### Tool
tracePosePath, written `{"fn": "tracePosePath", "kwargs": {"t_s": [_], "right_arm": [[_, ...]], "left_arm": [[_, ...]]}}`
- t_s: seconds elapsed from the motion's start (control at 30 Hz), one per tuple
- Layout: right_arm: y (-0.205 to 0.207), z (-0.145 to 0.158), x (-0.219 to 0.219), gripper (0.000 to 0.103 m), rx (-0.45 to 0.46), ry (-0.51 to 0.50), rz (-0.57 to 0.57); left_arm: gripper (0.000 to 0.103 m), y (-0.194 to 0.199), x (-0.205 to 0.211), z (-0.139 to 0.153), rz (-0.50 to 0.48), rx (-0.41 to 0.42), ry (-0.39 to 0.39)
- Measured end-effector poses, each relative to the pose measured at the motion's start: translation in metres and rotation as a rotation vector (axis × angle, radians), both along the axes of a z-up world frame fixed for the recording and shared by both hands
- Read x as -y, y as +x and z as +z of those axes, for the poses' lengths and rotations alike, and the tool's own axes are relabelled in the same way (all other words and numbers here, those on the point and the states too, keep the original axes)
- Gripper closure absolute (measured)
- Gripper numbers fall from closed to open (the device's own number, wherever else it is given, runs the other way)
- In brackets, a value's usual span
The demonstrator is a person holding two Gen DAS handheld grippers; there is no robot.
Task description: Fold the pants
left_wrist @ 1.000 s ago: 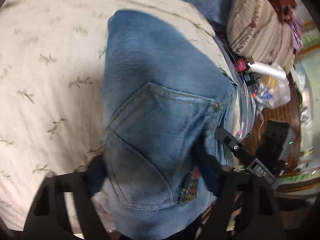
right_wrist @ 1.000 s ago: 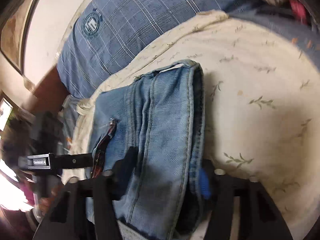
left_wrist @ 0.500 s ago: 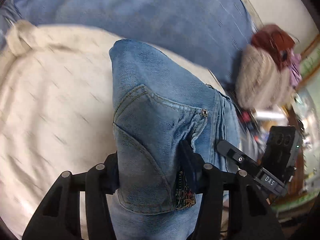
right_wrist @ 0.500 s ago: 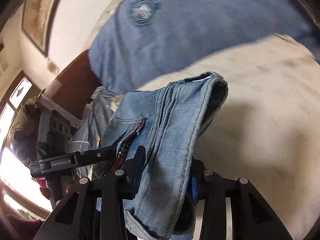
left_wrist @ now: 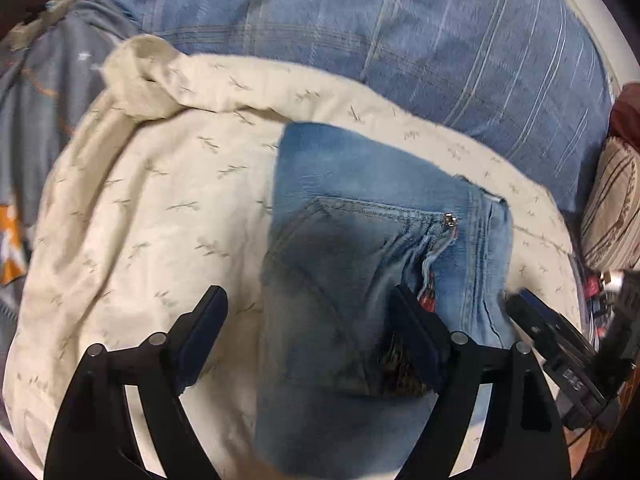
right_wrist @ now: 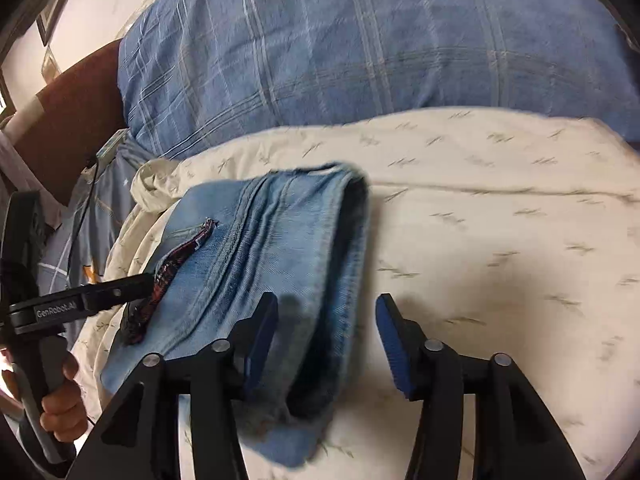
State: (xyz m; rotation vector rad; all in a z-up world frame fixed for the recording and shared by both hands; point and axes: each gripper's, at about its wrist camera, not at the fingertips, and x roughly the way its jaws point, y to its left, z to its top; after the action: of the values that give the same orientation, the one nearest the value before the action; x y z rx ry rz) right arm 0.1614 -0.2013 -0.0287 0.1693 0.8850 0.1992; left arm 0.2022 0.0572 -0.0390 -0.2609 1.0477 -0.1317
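Observation:
The folded blue jeans (left_wrist: 360, 248) lie on the cream bedspread (left_wrist: 152, 208), back pocket up. My left gripper (left_wrist: 312, 336) is open; its fingers straddle the near left part of the bundle without gripping. In the right wrist view the jeans (right_wrist: 272, 248) lie left of centre, with the folded waistband edge facing right. My right gripper (right_wrist: 326, 340) is open over that edge; its left finger (right_wrist: 260, 336) rests above the denim and its right finger (right_wrist: 394, 344) above the bedspread (right_wrist: 500, 220). The left gripper (right_wrist: 132, 292) shows at the pocket.
A large blue plaid pillow (left_wrist: 400, 40) lies behind the jeans, and it also shows in the right wrist view (right_wrist: 360, 40). A striped cushion (left_wrist: 612, 208) sits at the right edge. Grey bedding (left_wrist: 36, 100) lies to the left. A brown headboard (right_wrist: 76, 100) stands at the far left.
Both grippers held the folded jeans lifted off the bed; now the jeans lie on the bedspread and both grippers have opened and let go.

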Motion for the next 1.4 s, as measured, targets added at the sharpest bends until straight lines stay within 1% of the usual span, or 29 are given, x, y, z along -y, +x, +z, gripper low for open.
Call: {"fn": "tracePosePath", "kwargs": {"t_s": [0.03,0.07,0.1,0.13,0.17,0.23,0.33,0.37,0.43,0.5,0.57,0.63,0.73,0.9,1.07,1.13,1.4], "right_arm": [[-0.003,0.005,0.0,0.028,0.008,-0.014,-0.011],[-0.013,0.01,0.002,0.016,0.016,-0.039,-0.029],[-0.016,0.015,-0.001,0.004,0.012,-0.071,-0.048],[-0.024,0.018,-0.003,0.002,-0.01,-0.111,-0.069],[-0.025,0.02,-0.006,0.0,-0.018,-0.126,-0.077],[-0.046,0.023,-0.006,0.0,-0.027,-0.138,-0.087],[-0.071,0.024,-0.01,0.0,-0.055,-0.123,-0.096],[-0.08,0.025,-0.011,0.0,-0.043,-0.125,-0.098],[-0.1,0.031,-0.014,0.0,0.015,-0.169,-0.123],[-0.116,0.034,-0.019,0.0,0.042,-0.219,-0.124],[-0.128,0.038,-0.022,0.0,0.064,-0.236,-0.123],[-0.137,0.042,-0.023,0.0,0.081,-0.248,-0.12],[-0.15,0.049,-0.022,0.0,0.11,-0.244,-0.119],[-0.165,0.057,-0.016,0.0,0.145,-0.238,-0.143],[-0.176,0.059,-0.01,0.0,0.144,-0.203,-0.167],[-0.178,0.059,-0.009,0.0,0.144,-0.207,-0.171],[-0.186,0.06,-0.01,0.0,0.15,-0.215,-0.175]], "left_arm": [[0.019,-0.008,-0.003,0.002,0.022,0.013,0.009],[0.019,-0.018,-0.005,0.003,0.046,0.026,0.023],[0.019,-0.028,-0.007,0.003,0.066,0.034,0.056],[0.019,-0.038,-0.006,0.003,0.081,0.048,0.106],[0.019,-0.044,-0.006,0.003,0.091,0.063,0.143],[0.019,-0.064,-0.006,0.002,0.134,0.093,0.207],[0.019,-0.09,-0.005,0.001,0.175,0.138,0.242],[0.019,-0.099,-0.006,0.0,0.181,0.151,0.25],[0.019,-0.114,-0.002,0.003,0.186,0.176,0.265],[0.019,-0.126,0.004,0.003,0.164,0.172,0.273],[0.019,-0.132,0.012,0.001,0.105,0.137,0.276],[0.019,-0.139,0.022,-0.002,0.05,0.121,0.296],[0.019,-0.155,0.033,0.0,0.006,0.155,0.338],[0.019,-0.178,0.041,0.011,-0.052,0.215,0.309],[0.018,-0.19,0.048,0.018,-0.095,0.247,0.313],[0.018,-0.192,0.048,0.018,-0.1,0.252,0.315],[0.018,-0.2,0.047,0.022,-0.121,0.251,0.274]]}}
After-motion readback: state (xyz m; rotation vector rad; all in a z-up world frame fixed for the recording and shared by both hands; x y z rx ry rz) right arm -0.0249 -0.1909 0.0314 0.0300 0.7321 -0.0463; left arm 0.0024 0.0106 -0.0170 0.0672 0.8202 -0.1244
